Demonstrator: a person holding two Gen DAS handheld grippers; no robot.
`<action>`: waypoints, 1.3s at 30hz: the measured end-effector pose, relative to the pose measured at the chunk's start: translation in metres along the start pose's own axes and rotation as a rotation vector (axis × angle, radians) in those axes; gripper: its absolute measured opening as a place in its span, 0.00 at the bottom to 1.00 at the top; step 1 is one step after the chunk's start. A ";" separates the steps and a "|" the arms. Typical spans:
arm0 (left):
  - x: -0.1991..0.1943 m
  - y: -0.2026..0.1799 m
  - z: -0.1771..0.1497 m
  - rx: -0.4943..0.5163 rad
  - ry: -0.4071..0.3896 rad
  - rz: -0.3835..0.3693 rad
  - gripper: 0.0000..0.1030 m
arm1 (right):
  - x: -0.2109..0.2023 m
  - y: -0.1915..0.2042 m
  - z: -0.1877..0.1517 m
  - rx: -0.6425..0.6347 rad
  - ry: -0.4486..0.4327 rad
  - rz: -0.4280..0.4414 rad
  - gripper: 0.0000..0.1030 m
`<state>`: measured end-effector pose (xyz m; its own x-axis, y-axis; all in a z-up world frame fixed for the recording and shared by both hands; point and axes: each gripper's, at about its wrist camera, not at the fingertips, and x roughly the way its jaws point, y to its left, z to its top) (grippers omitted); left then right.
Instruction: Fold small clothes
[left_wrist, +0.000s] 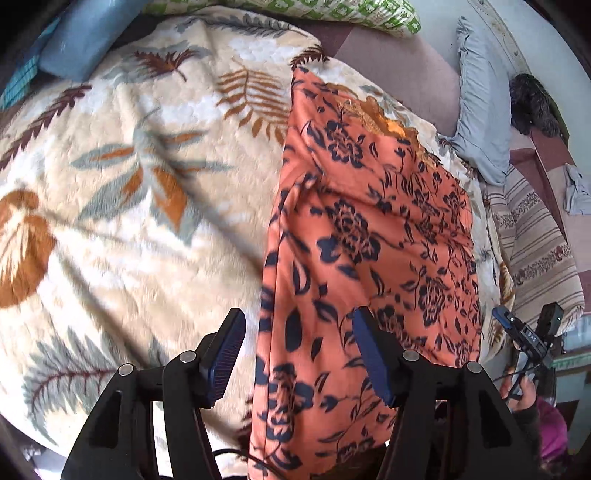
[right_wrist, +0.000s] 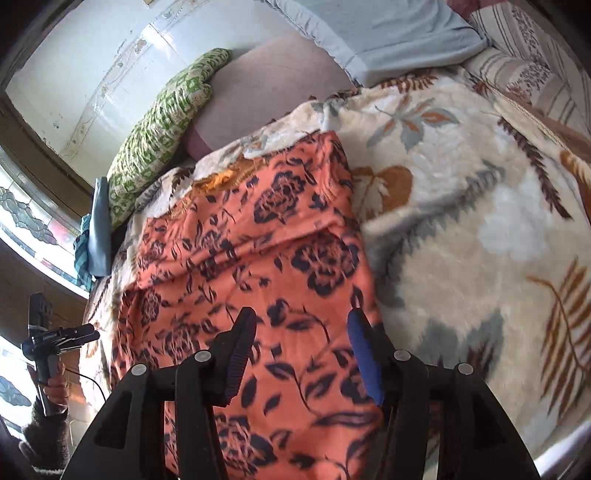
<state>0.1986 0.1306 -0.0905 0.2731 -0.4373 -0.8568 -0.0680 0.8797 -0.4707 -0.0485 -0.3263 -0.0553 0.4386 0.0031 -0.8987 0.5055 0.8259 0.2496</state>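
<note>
An orange cloth with dark blue flowers (left_wrist: 369, 236) lies on a bed. It is folded into a long strip. Under it is a soft cream blanket with big leaves (left_wrist: 129, 184) in brown, grey and orange.

The left tool (left_wrist: 299, 354) hangs above the near end of the cloth. Its two fingers stand apart. One blue pad (left_wrist: 227, 354) is over the blanket, just beside the cloth's edge, and the other is over the cloth. Nothing is held between them.

The right tool (right_wrist: 301, 356) also hangs above the cloth, near its other long edge. Its fingers are apart too, and nothing is between them. The cloth looks as if it lies loose below both tools, but the pictures are a bit blurry, so it is hard to be sure how close the tips are.

At the far end of the cloth, a bit of golden-orange trim (left_wrist: 373, 114) shows at the edge.

A green and white patterned pillow (right_wrist: 159, 125) lies at the head of the bed. A pale blue pillow (left_wrist: 476, 110) lies near it. A striped cloth (left_wrist: 535, 240) hangs at the side of the bed.

In the right wrist view, a hand in a dark knit sleeve (right_wrist: 51, 391) holds the handle of the left tool.
</note>
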 end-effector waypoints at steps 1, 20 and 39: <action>-0.003 0.007 -0.012 -0.004 0.013 -0.011 0.58 | -0.001 -0.008 -0.014 0.019 0.024 -0.009 0.53; 0.037 0.006 -0.083 0.024 0.116 -0.002 0.62 | 0.007 -0.019 -0.112 0.026 0.163 0.137 0.18; 0.033 0.025 -0.094 -0.037 0.124 -0.034 0.25 | -0.023 -0.056 -0.097 0.168 0.097 0.098 0.26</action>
<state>0.1161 0.1206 -0.1502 0.1551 -0.4886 -0.8586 -0.0972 0.8574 -0.5054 -0.1591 -0.3175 -0.0838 0.4224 0.1393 -0.8957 0.5845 0.7134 0.3866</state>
